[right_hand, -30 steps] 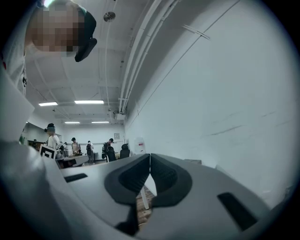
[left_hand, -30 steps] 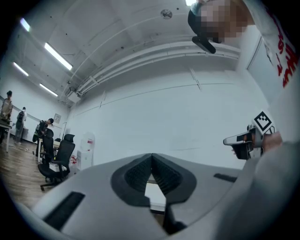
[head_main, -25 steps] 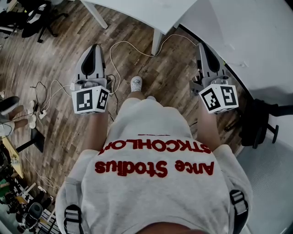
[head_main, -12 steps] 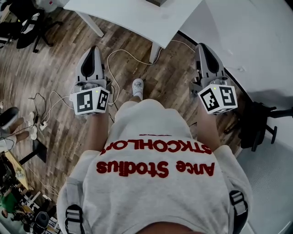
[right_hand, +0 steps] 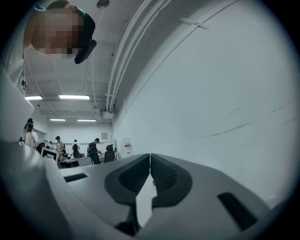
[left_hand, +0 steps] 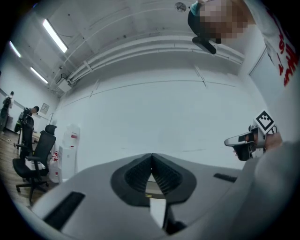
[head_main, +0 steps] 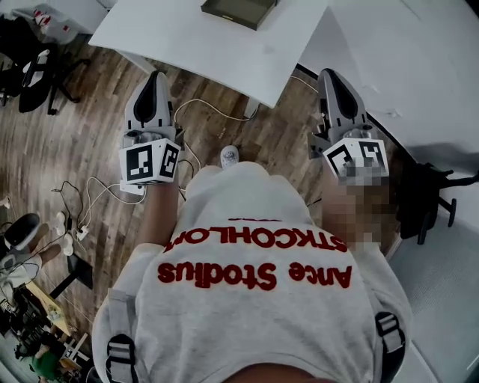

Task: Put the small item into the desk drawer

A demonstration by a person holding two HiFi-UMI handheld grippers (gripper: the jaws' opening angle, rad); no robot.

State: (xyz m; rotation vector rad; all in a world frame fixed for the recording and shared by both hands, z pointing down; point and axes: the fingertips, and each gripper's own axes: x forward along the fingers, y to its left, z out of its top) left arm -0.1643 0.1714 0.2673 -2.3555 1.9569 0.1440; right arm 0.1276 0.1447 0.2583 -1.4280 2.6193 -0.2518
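Wood-plank floor [head_main: 75, 135] underfoot; white desk [head_main: 209, 45] ahead, an olive tray [head_main: 238, 10] on its top.

Left gripper [head_main: 153, 78]: jaws pressed together, nothing between them.

Right gripper [head_main: 334, 75]: likewise closed and empty.

I hold both level at my sides, presumably just carrying them toward the desk.

Small item: I find it in no view. I cannot make out the drawer either.

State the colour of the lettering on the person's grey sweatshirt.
Red. The lettering shows best in the head view.
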